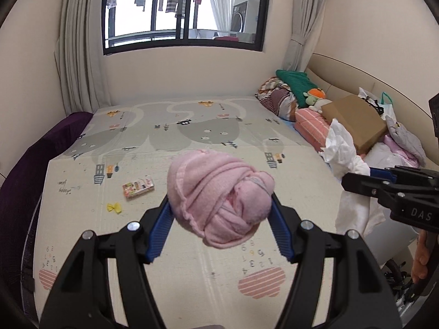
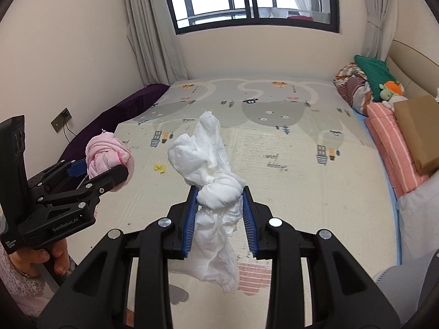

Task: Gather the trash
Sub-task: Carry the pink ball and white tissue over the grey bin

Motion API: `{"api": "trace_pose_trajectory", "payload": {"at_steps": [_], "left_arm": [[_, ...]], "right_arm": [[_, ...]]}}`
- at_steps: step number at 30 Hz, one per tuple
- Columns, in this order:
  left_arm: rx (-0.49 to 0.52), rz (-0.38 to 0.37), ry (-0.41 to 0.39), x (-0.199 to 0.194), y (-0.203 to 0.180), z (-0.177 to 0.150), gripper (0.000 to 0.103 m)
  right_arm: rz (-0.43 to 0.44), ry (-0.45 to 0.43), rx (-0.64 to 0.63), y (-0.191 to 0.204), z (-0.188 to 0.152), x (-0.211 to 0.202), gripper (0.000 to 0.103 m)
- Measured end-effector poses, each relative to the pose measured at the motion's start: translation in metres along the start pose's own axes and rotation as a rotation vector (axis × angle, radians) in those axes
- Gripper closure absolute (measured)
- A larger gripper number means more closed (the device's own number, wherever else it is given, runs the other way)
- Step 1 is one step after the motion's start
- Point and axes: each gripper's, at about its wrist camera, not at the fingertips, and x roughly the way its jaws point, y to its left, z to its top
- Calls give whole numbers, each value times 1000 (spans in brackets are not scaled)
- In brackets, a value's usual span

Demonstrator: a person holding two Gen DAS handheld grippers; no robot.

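Observation:
My left gripper (image 1: 221,205) is shut on a knotted pink cloth bundle (image 1: 219,194), held up above the play mat (image 1: 164,142). In the right wrist view the same left gripper (image 2: 109,170) holds the pink bundle (image 2: 107,153) at the left. My right gripper (image 2: 219,194) is shut on a crumpled white tissue wad (image 2: 208,170) that sticks up and hangs down between the blue pads. In the left wrist view that right gripper (image 1: 356,178) enters from the right with the white wad (image 1: 343,148). A small printed box (image 1: 138,187) and a yellow bow (image 1: 114,207) lie on the mat.
A purple cushion (image 1: 41,150) lines the mat's left edge. Piled bedding, a striped pink pillow (image 1: 312,126), a brown cardboard box (image 1: 356,120), plush toys and bags crowd the right side. A window (image 1: 183,11) with curtains is at the far wall. A hand (image 2: 41,257) grips the left handle.

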Motion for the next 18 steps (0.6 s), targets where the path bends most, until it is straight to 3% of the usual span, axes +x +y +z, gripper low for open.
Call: {"api": "trace_pose_trajectory", "payload": {"at_steps": [4, 10, 18], "left_arm": [[-11, -71, 12, 11, -78, 2, 38], [58, -213, 43, 32, -184, 5, 38], [289, -477, 75, 55, -324, 16, 38]], "right_arm": [[-52, -10, 13, -70, -24, -49, 73], [-178, -8, 93, -170, -60, -111, 73], [-408, -54, 325, -278, -118, -198, 73]]}}
